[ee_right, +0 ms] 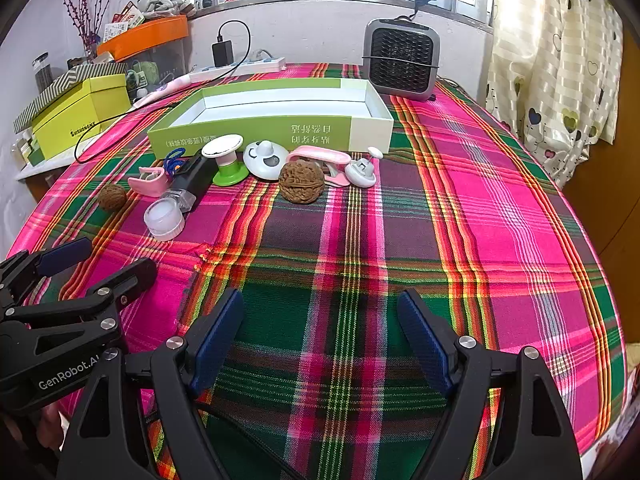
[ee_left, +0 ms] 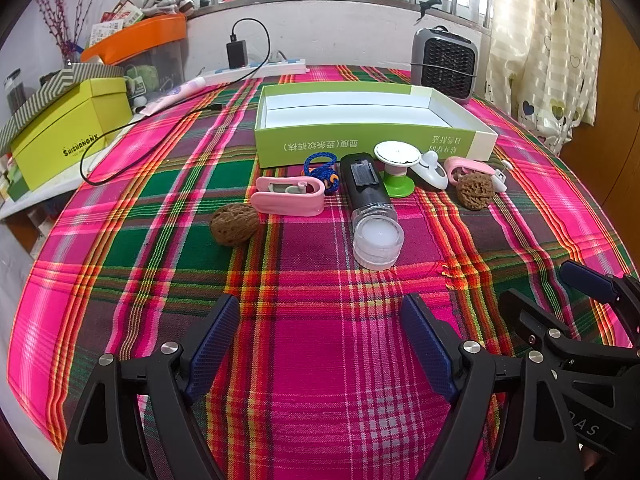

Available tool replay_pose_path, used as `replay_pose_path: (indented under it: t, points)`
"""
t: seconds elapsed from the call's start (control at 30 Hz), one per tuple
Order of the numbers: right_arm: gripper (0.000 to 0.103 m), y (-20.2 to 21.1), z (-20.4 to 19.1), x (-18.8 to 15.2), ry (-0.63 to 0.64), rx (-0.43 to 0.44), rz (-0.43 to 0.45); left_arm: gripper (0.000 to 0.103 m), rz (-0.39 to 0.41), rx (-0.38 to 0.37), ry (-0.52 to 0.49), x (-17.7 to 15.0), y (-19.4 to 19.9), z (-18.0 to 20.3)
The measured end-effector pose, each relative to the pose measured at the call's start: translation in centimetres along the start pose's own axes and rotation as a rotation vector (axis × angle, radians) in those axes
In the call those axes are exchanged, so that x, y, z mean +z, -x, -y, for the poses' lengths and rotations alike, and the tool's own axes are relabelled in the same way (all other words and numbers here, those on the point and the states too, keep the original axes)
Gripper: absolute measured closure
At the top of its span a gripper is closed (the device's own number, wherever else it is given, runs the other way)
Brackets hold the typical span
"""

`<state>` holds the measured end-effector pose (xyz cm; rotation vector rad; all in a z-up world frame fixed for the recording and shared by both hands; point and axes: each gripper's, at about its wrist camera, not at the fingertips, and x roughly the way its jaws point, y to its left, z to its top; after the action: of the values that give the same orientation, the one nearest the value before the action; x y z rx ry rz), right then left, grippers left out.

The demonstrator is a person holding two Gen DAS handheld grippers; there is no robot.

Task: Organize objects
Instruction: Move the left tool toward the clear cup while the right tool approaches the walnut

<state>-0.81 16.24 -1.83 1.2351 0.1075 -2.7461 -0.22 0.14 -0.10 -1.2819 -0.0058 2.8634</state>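
Parts of the scene are cut off at the picture edges. The left gripper (ee_left: 320,344) is seen only down to its black arms, and the right gripper (ee_right: 320,340) too; a bit of a hand is glimpsed at the bottom of each view, too small to make out. Both tongs are spread wide, with nothing between the blue ridged pads (ee_left: 218,340), and bare cloth is seen under them.

The small things are lined up just in front of the long green and white cardboard box (ee_left: 276,148), which is open on top with nothing seen inside. The blue cord loop (ee_left: 320,164) is half hidden behind the pink plastic clip (ee_left: 290,196) and the black tube with a clear round cap (ee_left: 370,208). A second pink clip (ee_right: 320,158) is partly covered by the wrinkled brown walnut (ee_right: 301,186) in the right wrist view. The white round gadget (ee_right: 265,155) sits beside the green stand with a white flat top (ee_right: 227,160). Another brown walnut (ee_left: 234,225) lies alone, a little apart on the left. What the small white thing with a knob (ee_right: 362,172) is cannot be told.

Lots of open room is left on the pink and green checked tablecloth (ee_right: 480,240), between the tongs and the row, and all along the right side up to the table edge. The grey heater (ee_right: 400,60) stands at the far edge.
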Motion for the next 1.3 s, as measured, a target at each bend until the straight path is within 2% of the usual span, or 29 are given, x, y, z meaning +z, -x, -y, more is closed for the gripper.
replay_pose_path:
  t: [0.73,1.0,1.1,1.3]
  points:
    - [0.024,0.0,0.1,0.3,0.002,0.003,-0.004,0.02,-0.002,-0.01,-0.005,0.0,0.0,-0.1]
    - [0.024,-0.5,0.8,0.9,0.017,0.072,-0.021,0.021,0.002,-0.087,-0.01,0.4,0.1,-1.2]
    - [0.027,-0.7,0.9,1.4,0.031,0.082,-0.013,0.021,0.005,-0.098,-0.022,0.4,0.0,-1.1]
    - [0.034,-1.6,0.8,3.1,0.062,0.112,-0.013,0.03,0.007,-0.14,-0.036,1.1,-0.2,-1.0]
